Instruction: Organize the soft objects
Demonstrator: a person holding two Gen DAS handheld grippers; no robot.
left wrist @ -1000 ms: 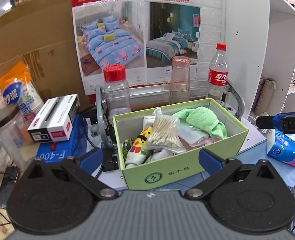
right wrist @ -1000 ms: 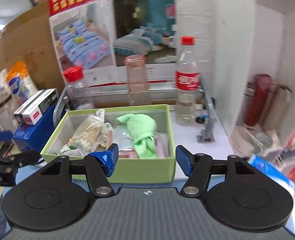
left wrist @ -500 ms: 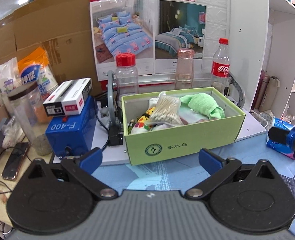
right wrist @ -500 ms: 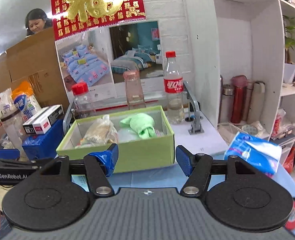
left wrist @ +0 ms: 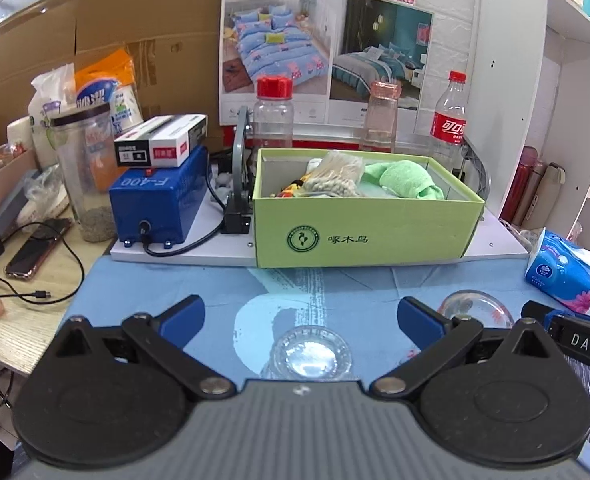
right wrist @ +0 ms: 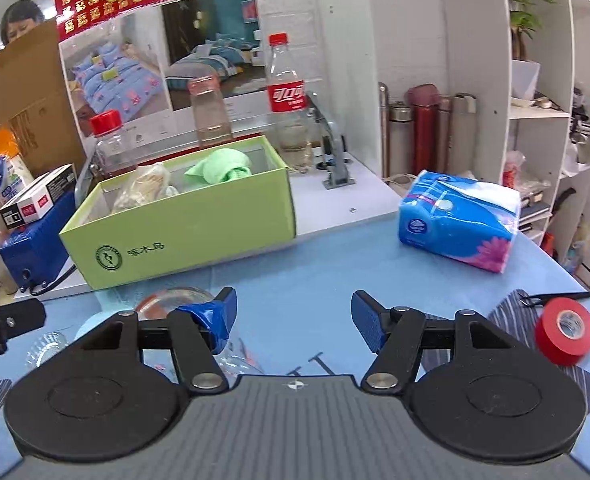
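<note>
Tissue pack (right wrist: pixel 459 224) lies ahead-right of the right gripper (right wrist: pixel 293 320), probably nearer it than the left gripper (left wrist: pixel 301 318); both spread, empty.

Red-capped cola bottle (right wrist: pixel 286 98) stands w/ two clear bottles along the table's back edge, under a bedding poster (left wrist: pixel 327 46). Blue machine (left wrist: pixel 157 204) carries a small carton (left wrist: pixel 161 146) at left. Red tape roll (right wrist: pixel 565 330) lies near the blue mat's right edge; glass dishes (left wrist: pixel 313 354) sit toward its front.

green towel (left wrist: pixel 405 179), cotton-swab bag (left wrist: pixel 337 174) bunched inside green box (left wrist: pixel 367 232); maybe socks.
</note>
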